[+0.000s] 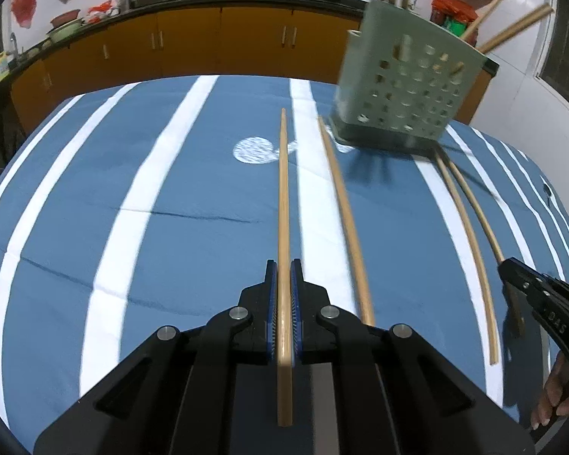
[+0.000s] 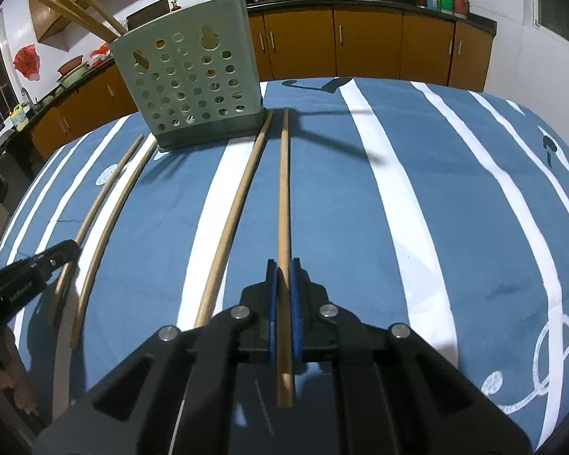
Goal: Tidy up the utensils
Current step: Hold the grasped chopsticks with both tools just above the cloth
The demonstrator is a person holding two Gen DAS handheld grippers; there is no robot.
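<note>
A: What does the left gripper [image 1: 283,276] have?

B: Its fingers [image 1: 271,284] are clamped on a wooden chopstick [image 1: 283,197]. The stick runs straight out from between the blue pads toward the far side of the bench [image 1: 95,189], with its back end poking out behind the fingers over the gripper body.

A: And the right gripper [image 2: 283,276]?

B: The same: its fingers [image 2: 295,284] are clenched on another chopstick [image 2: 284,189], which points away toward the green holder [image 2: 193,87].

A: Where is that holder?

B: It stands at the far side of the bench, on the blue cloth with white stripes [image 2: 398,208]. It is a pale green box with round holes in its wall, and several chopsticks [image 2: 79,11] already stick out of its top, leaning left in the right wrist view. In the left wrist view the holder [image 1: 409,87] looks blurred.

A: Any sticks not held?

B: Yes. In the left wrist view a loose chopstick [image 1: 345,220] lies on the cloth just right of the held one, its far tip near the holder's base. In the right wrist view another loose chopstick [image 2: 235,220] lies just left of the held one, its far end reaching the holder's base.

A: Do the grippers see each other?

B: Each shows at the edge of the other's view, side by side and apart.
</note>
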